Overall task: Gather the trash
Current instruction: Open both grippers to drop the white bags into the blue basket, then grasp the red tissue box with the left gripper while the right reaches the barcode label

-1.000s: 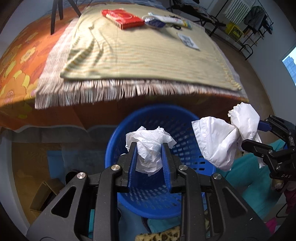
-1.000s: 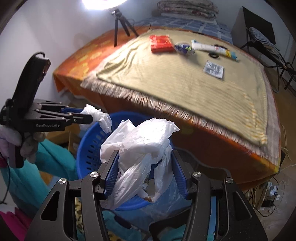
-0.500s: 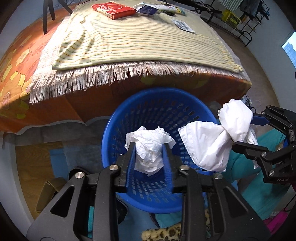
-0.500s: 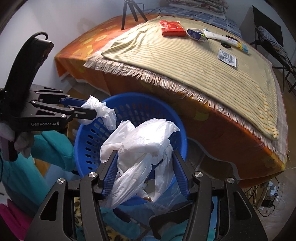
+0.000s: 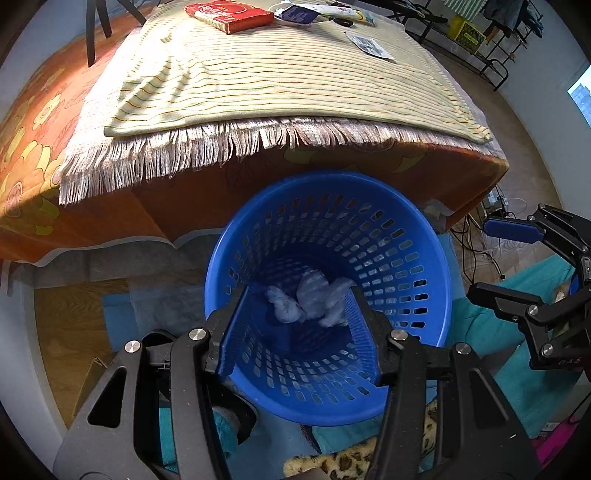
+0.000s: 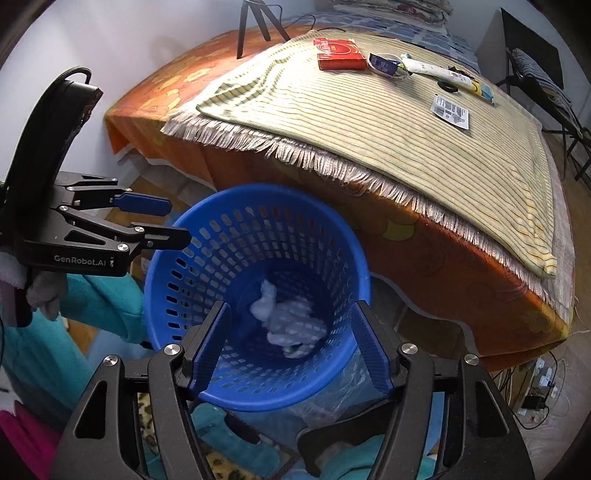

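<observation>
A blue perforated basket (image 5: 413,236) stands on the floor against the bed; it also shows in the right wrist view (image 6: 207,229). White crumpled trash (image 5: 308,301) lies at its bottom, also seen in the right wrist view (image 6: 288,321). My left gripper (image 5: 295,317) is open and empty over the basket's near rim. My right gripper (image 6: 291,332) is open and empty over the basket too. Each gripper shows in the other's view: the right one (image 5: 495,258) at the right, the left one (image 6: 177,219) at the left.
The bed carries a striped fringed blanket (image 5: 288,85) with a red box (image 5: 229,14), a wrapper (image 6: 386,64), a tube (image 6: 439,74) and a label (image 6: 450,110). A tripod (image 6: 258,22) stands behind. Teal cloth (image 6: 96,295) and cables (image 6: 535,391) lie on the floor.
Both grippers opened and let go. The crumpled tissue and the white plastic bag dropped to the basket's bottom.
</observation>
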`<action>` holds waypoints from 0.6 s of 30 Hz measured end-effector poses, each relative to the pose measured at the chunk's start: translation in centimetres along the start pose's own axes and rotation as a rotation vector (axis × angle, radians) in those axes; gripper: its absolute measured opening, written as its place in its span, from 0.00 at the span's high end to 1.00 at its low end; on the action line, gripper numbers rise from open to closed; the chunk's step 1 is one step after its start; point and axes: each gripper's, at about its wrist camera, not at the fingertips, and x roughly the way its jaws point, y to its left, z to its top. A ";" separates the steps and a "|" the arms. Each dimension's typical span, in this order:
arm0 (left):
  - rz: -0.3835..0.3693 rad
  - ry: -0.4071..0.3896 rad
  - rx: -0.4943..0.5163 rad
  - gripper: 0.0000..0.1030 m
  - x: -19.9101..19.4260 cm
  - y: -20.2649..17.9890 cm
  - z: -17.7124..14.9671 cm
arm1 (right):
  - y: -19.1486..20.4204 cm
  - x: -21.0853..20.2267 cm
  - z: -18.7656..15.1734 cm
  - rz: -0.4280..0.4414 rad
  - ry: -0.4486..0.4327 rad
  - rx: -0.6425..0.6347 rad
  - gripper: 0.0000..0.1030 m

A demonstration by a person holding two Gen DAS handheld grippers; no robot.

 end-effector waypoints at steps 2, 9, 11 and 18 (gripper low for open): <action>0.002 0.000 0.001 0.48 0.0 0.0 0.0 | -0.2 0.0 0.1 -0.001 0.000 0.004 0.35; 0.002 -0.003 -0.016 0.46 -0.6 0.3 1.5 | -1.3 -0.4 0.9 -0.010 -0.019 0.033 0.35; -0.003 -0.013 -0.029 0.39 -1.0 0.4 2.3 | -1.8 -0.8 1.4 -0.015 -0.032 0.041 0.35; 0.007 -0.064 -0.042 0.38 -2.5 1.2 6.6 | -4.8 -2.3 3.7 -0.038 -0.078 0.089 0.35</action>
